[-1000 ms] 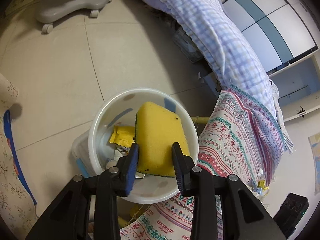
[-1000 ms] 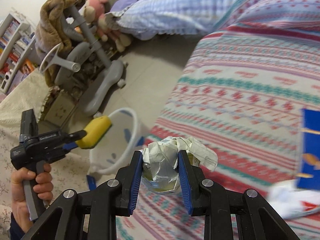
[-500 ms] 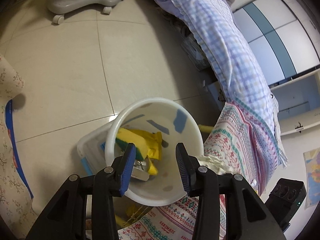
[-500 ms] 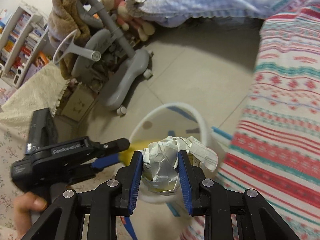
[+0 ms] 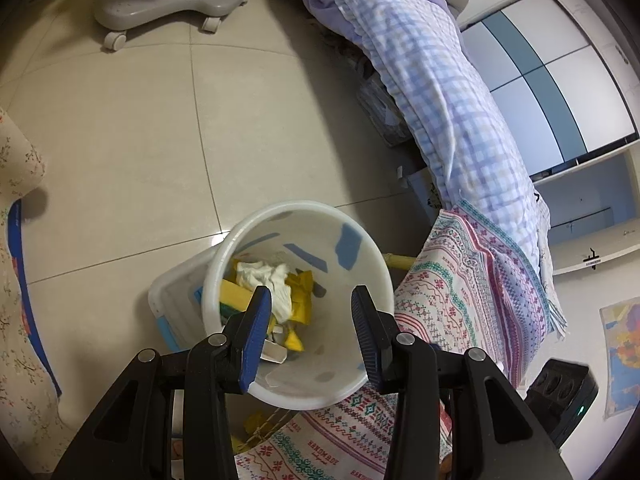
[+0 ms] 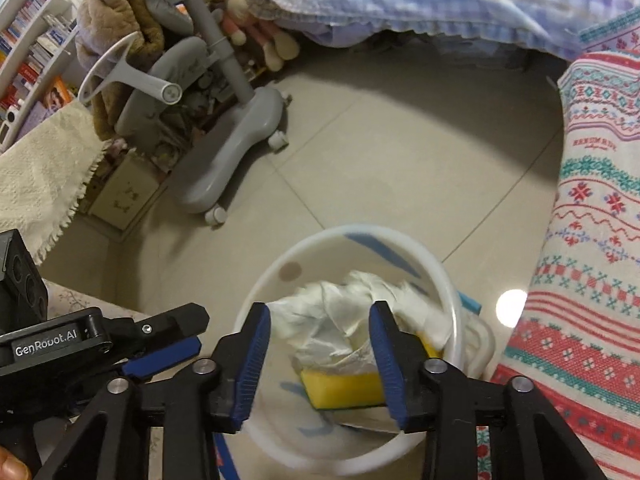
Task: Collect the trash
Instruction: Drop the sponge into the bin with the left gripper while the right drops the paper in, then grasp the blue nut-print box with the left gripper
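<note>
White crumpled paper wad tops yellow sponge.

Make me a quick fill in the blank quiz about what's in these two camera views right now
1. The sponge lying in the bin is ____.
2. The crumpled paper lies ____ the bin.
3. The chair base on the floor is ____.

Missing words: yellow; inside; grey

Crumpled paper atop binned sponge
</note>
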### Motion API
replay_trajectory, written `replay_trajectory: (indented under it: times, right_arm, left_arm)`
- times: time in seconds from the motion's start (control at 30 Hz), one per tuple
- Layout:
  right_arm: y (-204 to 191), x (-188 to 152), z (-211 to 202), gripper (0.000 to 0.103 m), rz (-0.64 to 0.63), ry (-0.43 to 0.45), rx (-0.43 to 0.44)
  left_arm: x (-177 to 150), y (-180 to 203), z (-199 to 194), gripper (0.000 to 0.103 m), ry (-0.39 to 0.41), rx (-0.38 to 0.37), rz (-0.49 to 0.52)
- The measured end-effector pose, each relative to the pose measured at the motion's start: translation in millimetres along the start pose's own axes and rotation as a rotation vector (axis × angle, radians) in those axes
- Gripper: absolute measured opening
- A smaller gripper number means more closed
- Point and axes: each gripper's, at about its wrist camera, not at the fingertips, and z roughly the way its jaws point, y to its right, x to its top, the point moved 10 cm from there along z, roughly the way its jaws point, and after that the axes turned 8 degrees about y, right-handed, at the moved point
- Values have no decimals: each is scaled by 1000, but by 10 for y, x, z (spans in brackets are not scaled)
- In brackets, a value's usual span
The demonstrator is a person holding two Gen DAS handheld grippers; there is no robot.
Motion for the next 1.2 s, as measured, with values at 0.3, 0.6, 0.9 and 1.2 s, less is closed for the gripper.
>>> replay_trajectory:
  times: [0.3, 0.6, 0.9, 1.2]
  right_arm:
    - [194, -133, -301, 50, -47, -12, -33]
    - [805, -161, -1101, 50, -7, 4, -85]
    - [1776, 101, -2258, 57, 39, 100, -244]
    - [3102, 309, -3163, 58, 310, 241, -370]
  left_arm:
    - [-185, 593, 18, 44, -11, -38, 139]
    - [-943, 1743, 258, 53, -98, -121, 380]
    - [-2133, 2770, 583, 56, -299, -302, 520]
    - [-2997, 3189, 1169, 56, -476, -363, 475]
